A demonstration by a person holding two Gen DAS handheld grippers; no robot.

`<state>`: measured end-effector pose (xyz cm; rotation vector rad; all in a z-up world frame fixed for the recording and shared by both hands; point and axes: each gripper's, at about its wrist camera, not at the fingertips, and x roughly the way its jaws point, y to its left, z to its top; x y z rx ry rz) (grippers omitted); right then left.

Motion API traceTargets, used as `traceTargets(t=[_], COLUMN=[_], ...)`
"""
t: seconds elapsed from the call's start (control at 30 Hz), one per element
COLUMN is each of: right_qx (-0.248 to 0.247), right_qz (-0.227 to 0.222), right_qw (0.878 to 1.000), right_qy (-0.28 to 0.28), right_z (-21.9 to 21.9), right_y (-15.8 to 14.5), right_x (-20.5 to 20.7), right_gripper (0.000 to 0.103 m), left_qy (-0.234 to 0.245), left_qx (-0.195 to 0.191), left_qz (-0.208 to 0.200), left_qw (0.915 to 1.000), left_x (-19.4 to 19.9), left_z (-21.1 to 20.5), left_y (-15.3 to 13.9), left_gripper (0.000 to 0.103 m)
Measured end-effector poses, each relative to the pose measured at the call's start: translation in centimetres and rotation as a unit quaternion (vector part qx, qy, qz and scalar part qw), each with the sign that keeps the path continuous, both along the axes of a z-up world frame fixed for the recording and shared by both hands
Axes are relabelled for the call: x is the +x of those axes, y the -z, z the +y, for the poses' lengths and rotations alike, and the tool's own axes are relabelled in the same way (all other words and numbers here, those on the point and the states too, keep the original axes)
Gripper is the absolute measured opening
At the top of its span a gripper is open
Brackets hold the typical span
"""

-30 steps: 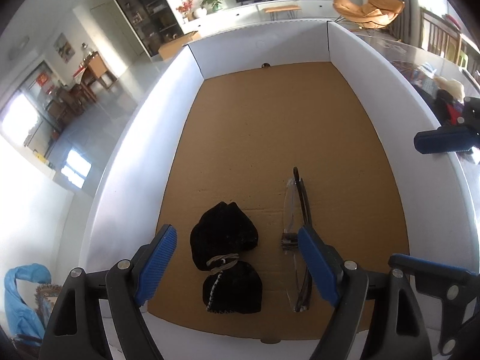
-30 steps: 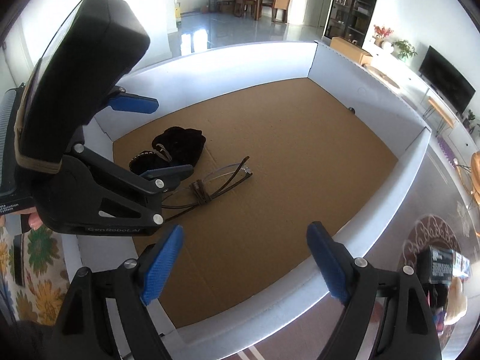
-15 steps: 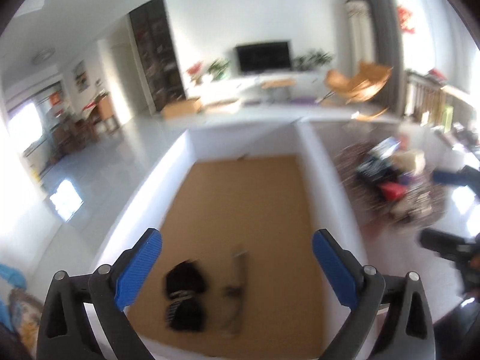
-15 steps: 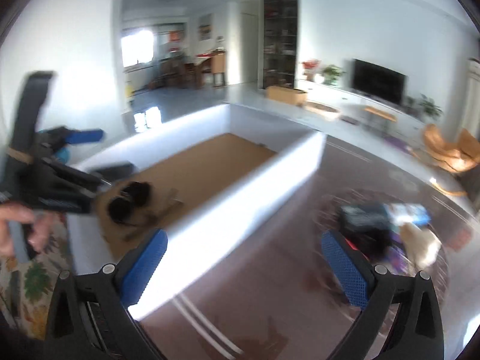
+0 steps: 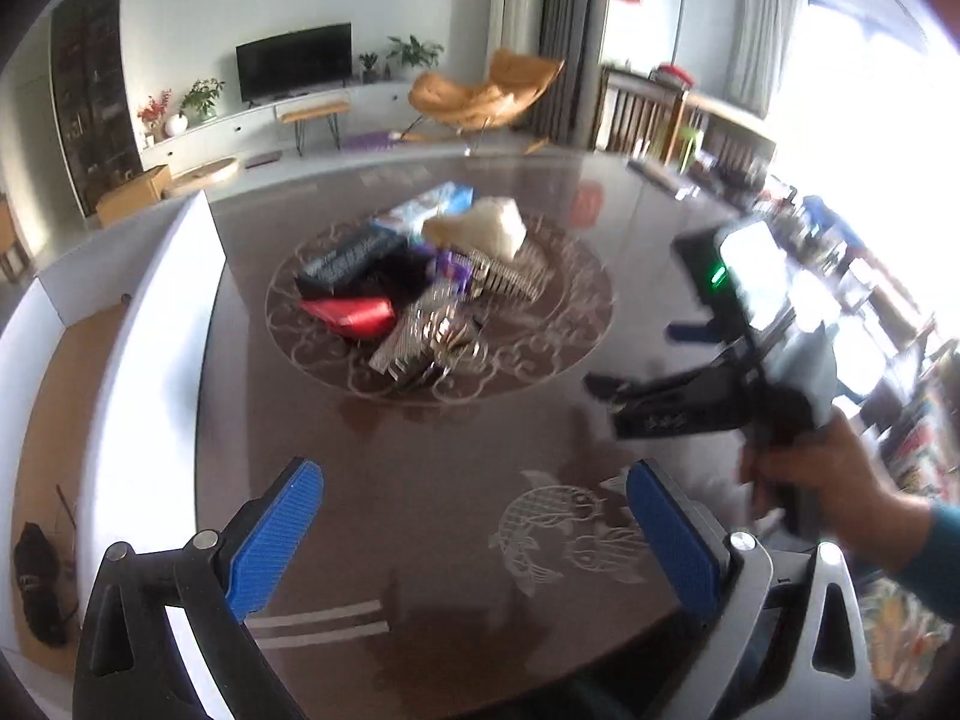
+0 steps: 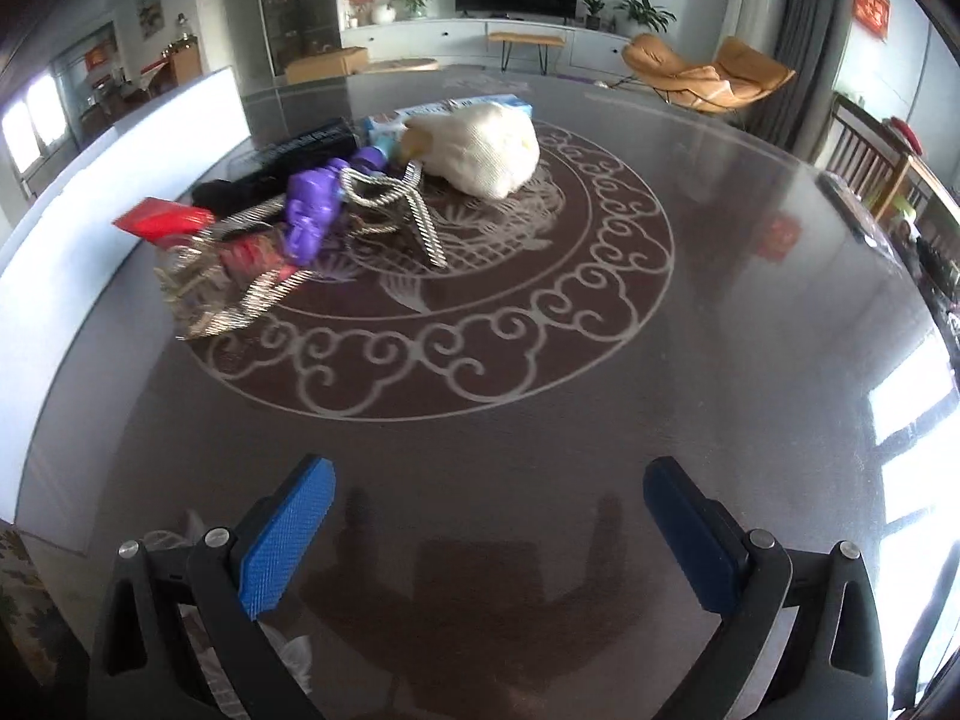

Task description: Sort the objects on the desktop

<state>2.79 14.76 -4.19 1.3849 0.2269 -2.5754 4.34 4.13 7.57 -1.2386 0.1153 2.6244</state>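
Observation:
A pile of desktop objects lies in the middle of the dark round table (image 6: 540,390): a white knitted pouch (image 6: 480,150), a purple toy (image 6: 312,210), a red packet (image 6: 162,219), a black box (image 6: 300,147), a silver cord (image 6: 420,216) and shiny packets (image 6: 228,294). My right gripper (image 6: 489,534) hangs open and empty over bare tabletop, short of the pile. My left gripper (image 5: 474,534) is also open and empty, nearer the table's front. In the left wrist view the pile shows the red packet (image 5: 354,315) and white pouch (image 5: 480,228), and a hand (image 5: 822,468) holds the right gripper (image 5: 642,360).
A white-walled box (image 5: 150,360) with a cardboard floor stands left of the pile, a black pouch (image 5: 36,570) lying inside it. Its wall (image 6: 90,210) borders the table on the left in the right wrist view. Chairs and shelves stand beyond the table.
Both grippers have swung right, from over the box to above the dark table, and their jaws have widened. The black pouch and glasses stayed in the box.

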Motion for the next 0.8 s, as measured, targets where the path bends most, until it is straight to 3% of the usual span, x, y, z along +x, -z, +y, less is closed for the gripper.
traceTargets(t=[0.07,0.17,0.43,0.57,0.8], right_qx=[0.002,-0.009,-0.016,-0.017,-0.016], right_qz=[0.000,-0.002,0.009,0.011,0.011], right_qw=[1.000,1.000,1.000,1.000,1.000], right_qy=[0.001,0.004,0.012,0.015,0.016], right_z=[0.1,0.1,-0.1,-0.1,0.1], right_y=[0.0,0.6,0.4,0.4,0.4], right_x=[0.1,-0.4,-0.6,-0.4,-0.3], right_gripper=[0.103,0.103,0.103,0.103,0.103], left_qy=[-0.018,-0.045,-0.086,-0.101,-0.104], left_qx=[-0.020,-0.020,-0.065,-0.024,-0.021], left_qz=[-0.024,-0.039,-0.032,-0.041,-0.039], left_qw=[0.9993,0.9980,0.9936,0.9937,0.9936], left_x=[-1.9,-3.3,-7.3,-8.8,-9.5], left_z=[0.0,-0.4,0.3,-0.8,-1.2], left_y=[2.5,4.6,9.2,10.0,10.1], left_gripper=[0.103,0.103,0.103,0.103,0.103])
